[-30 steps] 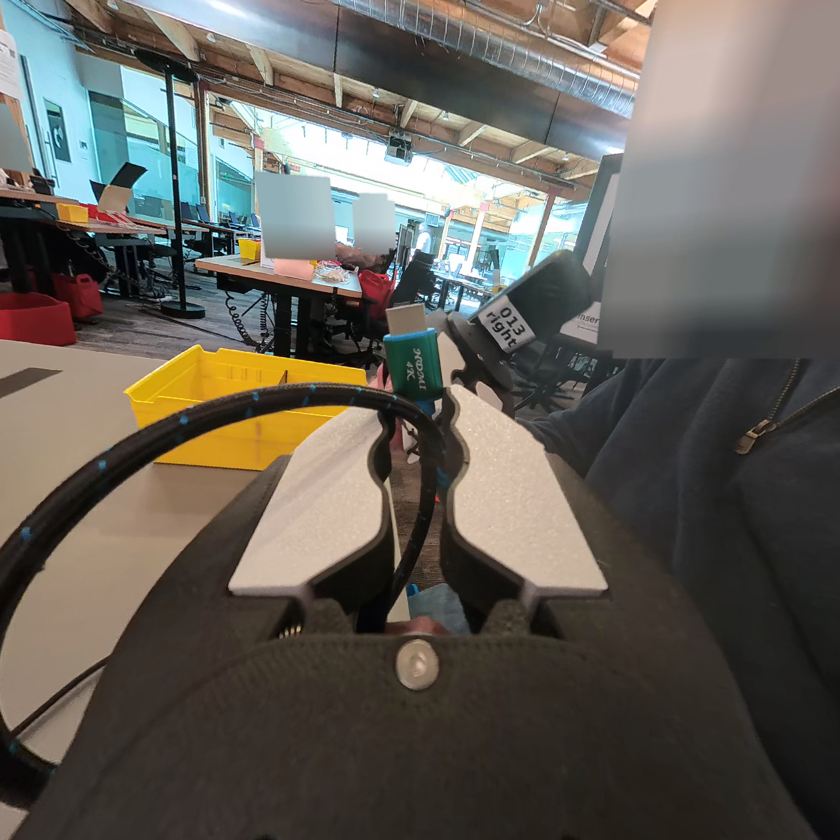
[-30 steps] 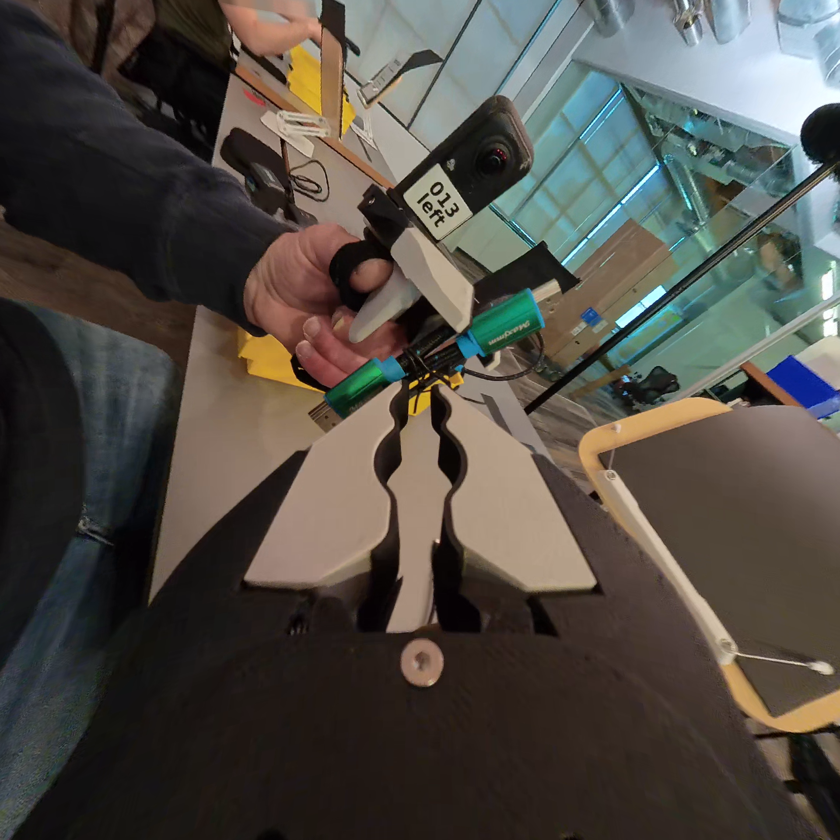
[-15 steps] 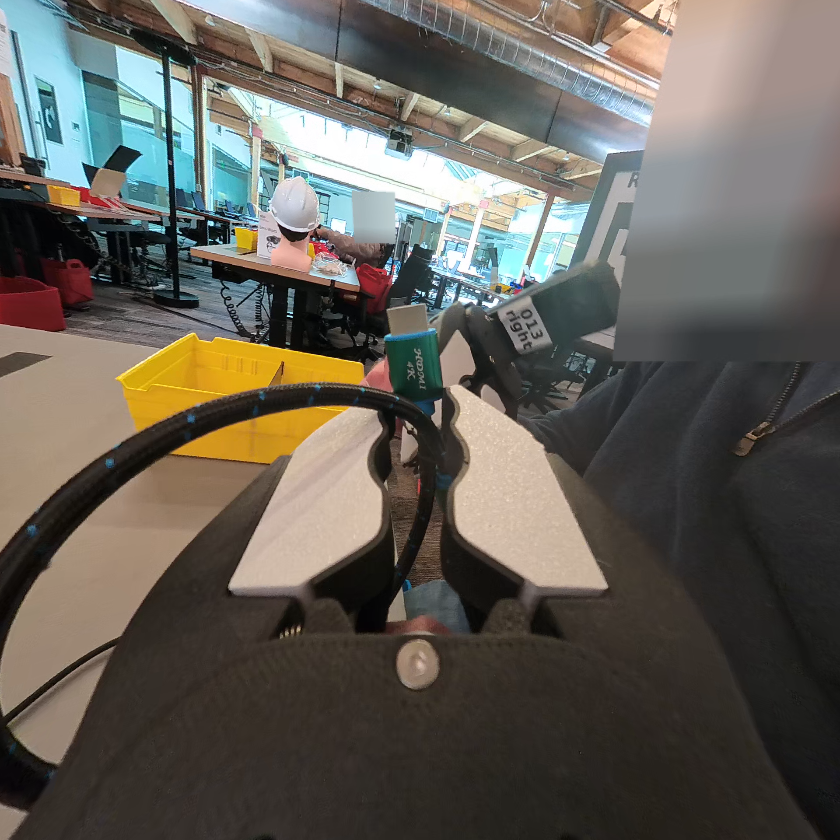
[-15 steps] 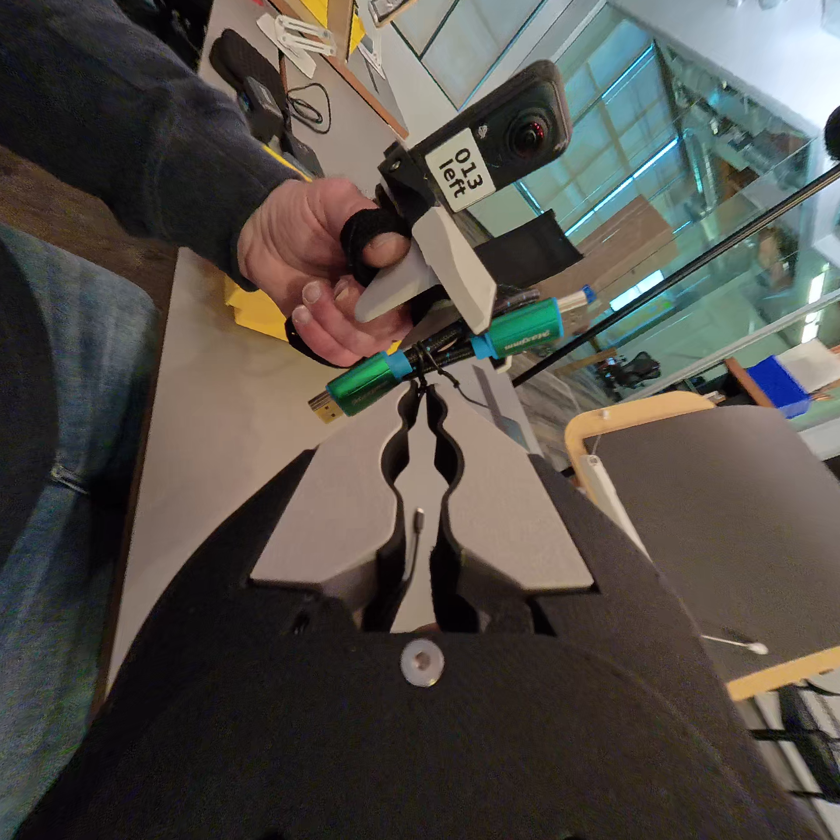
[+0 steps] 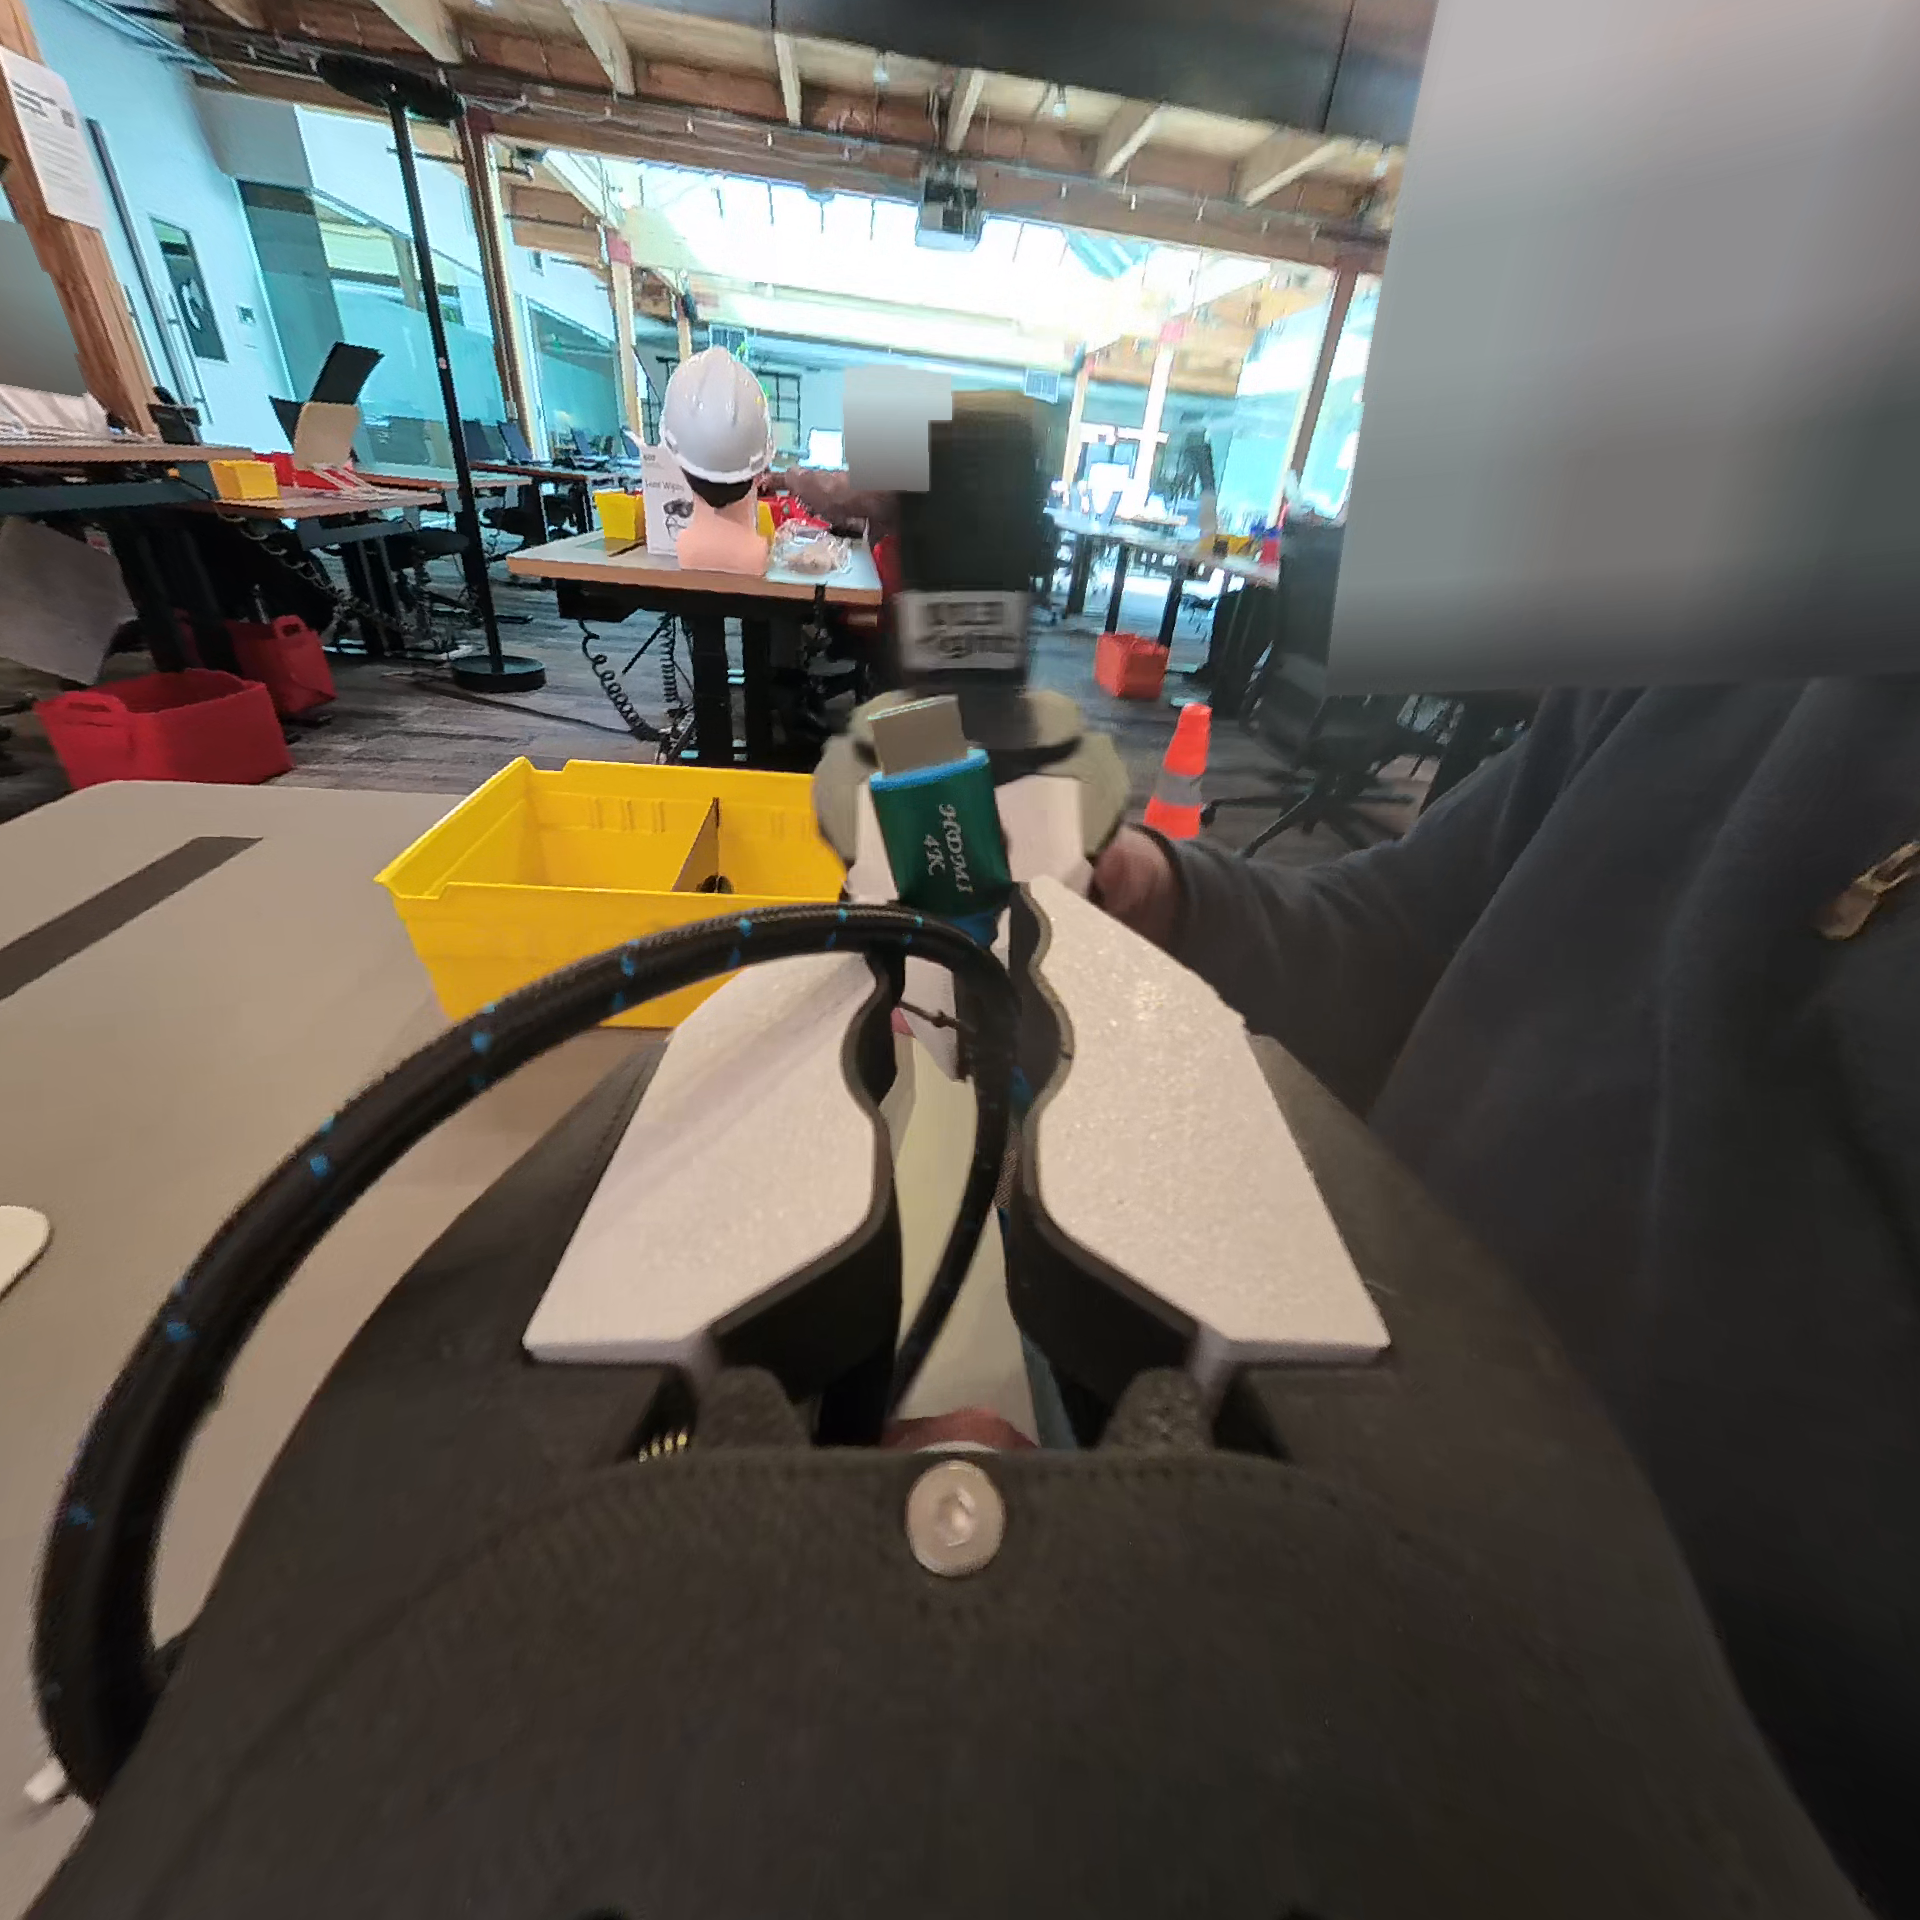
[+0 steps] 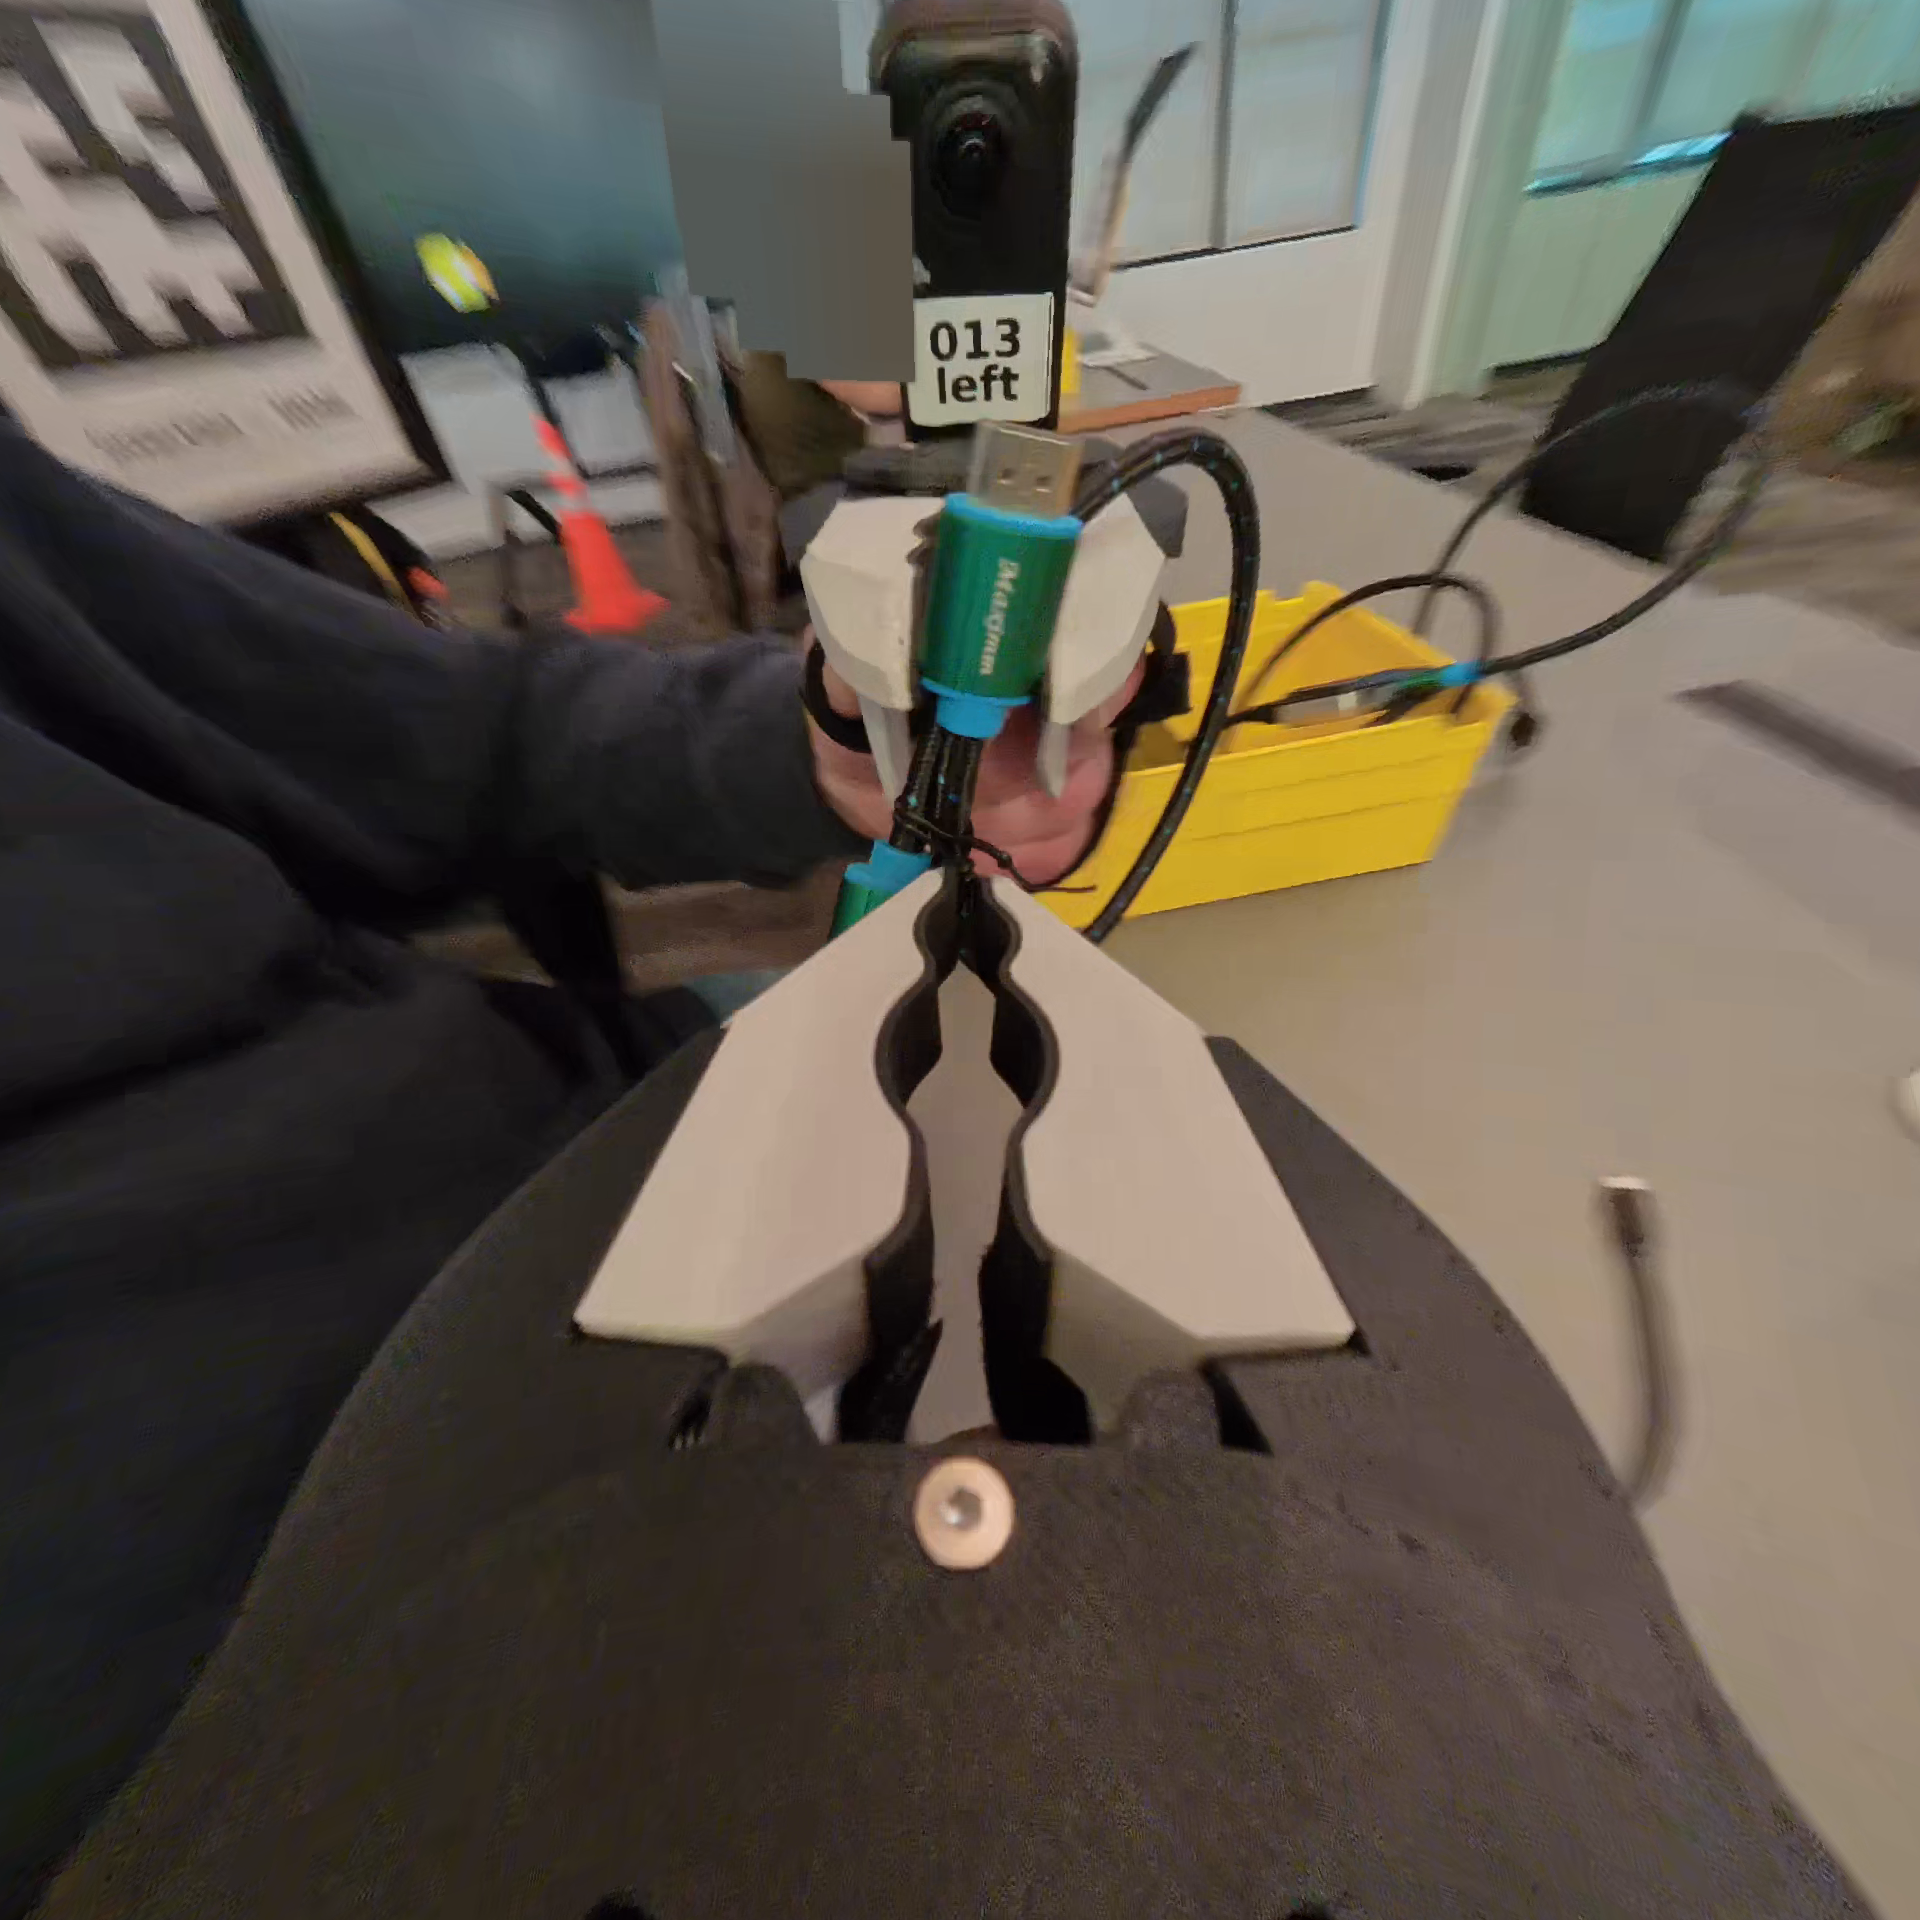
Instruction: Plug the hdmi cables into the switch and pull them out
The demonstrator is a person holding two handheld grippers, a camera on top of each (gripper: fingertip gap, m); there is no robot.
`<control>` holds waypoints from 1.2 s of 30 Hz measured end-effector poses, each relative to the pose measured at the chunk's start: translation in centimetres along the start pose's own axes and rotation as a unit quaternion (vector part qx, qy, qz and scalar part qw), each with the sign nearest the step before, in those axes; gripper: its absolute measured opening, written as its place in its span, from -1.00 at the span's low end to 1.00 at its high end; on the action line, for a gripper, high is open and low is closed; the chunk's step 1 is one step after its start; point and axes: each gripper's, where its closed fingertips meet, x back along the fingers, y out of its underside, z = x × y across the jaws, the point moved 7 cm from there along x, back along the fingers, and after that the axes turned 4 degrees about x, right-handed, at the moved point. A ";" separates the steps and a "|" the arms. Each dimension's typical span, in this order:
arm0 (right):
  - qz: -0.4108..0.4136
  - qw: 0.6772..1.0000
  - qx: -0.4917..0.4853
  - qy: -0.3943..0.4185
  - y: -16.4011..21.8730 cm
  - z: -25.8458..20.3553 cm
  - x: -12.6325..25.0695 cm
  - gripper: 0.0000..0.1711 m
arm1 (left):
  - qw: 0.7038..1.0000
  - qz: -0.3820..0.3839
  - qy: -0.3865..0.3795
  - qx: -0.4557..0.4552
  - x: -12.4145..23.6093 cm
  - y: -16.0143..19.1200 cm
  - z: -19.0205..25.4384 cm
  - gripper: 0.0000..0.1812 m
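Green-sleeved, metal-tipped, the HDMI plug (image 5: 938, 842) stands upright just past the left gripper (image 5: 954, 940), whose white fingers (image 5: 748, 1132) are pinched on the black braided cable (image 5: 499, 1029) right below it. White lettering runs along the sleeve. The cable loops out to the fingers' left and back under the body. The right gripper (image 6: 961, 894) faces it, its fingers (image 6: 1153, 1143) nearly closed on the bundled cable strands at a thin black tie. A white printed label sits on each camera. Beyond the fingers, a yellow bin (image 5: 582, 883) rests on the grey table (image 5: 208, 1039).
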 end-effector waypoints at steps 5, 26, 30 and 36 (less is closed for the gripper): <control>0.085 0.972 -0.191 -0.110 0.8 0.6 0.0 -1.00 | 1.000 -0.005 0.001 -0.026 0.1 -0.3 0.4 -0.80; -0.011 0.970 0.207 0.130 -0.4 -0.3 -0.2 -0.85 | 0.999 0.037 0.012 0.031 0.9 -0.7 -0.3 -0.80; -0.063 0.912 0.352 0.201 -0.6 -1.2 -0.5 -0.83 | 0.998 0.043 0.013 0.049 0.8 -0.5 -0.6 -0.79; -0.131 0.819 0.492 0.263 -0.5 -2.4 -1.3 -0.88 | 0.996 0.051 0.016 0.073 0.8 -0.1 -1.0 -0.80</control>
